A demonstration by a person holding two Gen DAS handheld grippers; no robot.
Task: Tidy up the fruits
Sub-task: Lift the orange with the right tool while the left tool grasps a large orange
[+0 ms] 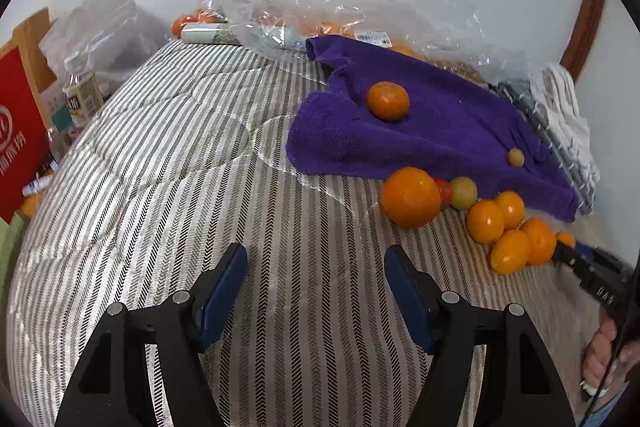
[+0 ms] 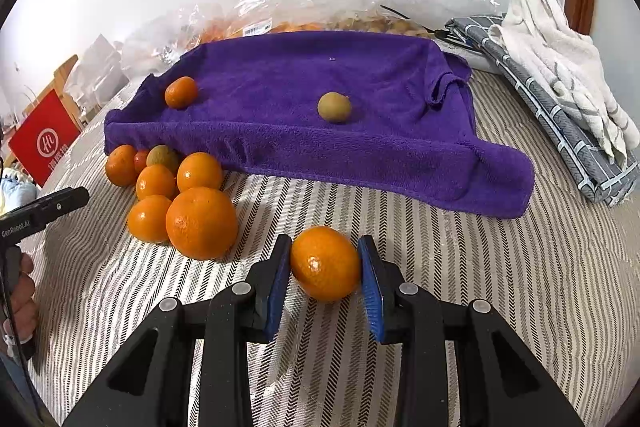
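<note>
A purple towel (image 2: 320,131) lies spread on the striped bedcover (image 2: 500,267); on it sit a small mandarin (image 2: 181,92) and a green-brown kiwi-like fruit (image 2: 334,107). A pile of several oranges (image 2: 200,223) lies at the towel's front left edge. My right gripper (image 2: 325,263) is shut on an orange (image 2: 325,263) just above the cover. My left gripper (image 1: 316,271) is open and empty over the bare cover, left of the pile (image 1: 410,197). The towel (image 1: 440,131) and mandarin (image 1: 388,101) also show in the left wrist view.
Clear plastic bags with more fruit (image 2: 320,11) lie behind the towel against the wall. Folded grey and white cloths (image 2: 560,87) lie at the right. A red box (image 1: 20,139) and bottles (image 1: 82,95) stand beyond the left edge.
</note>
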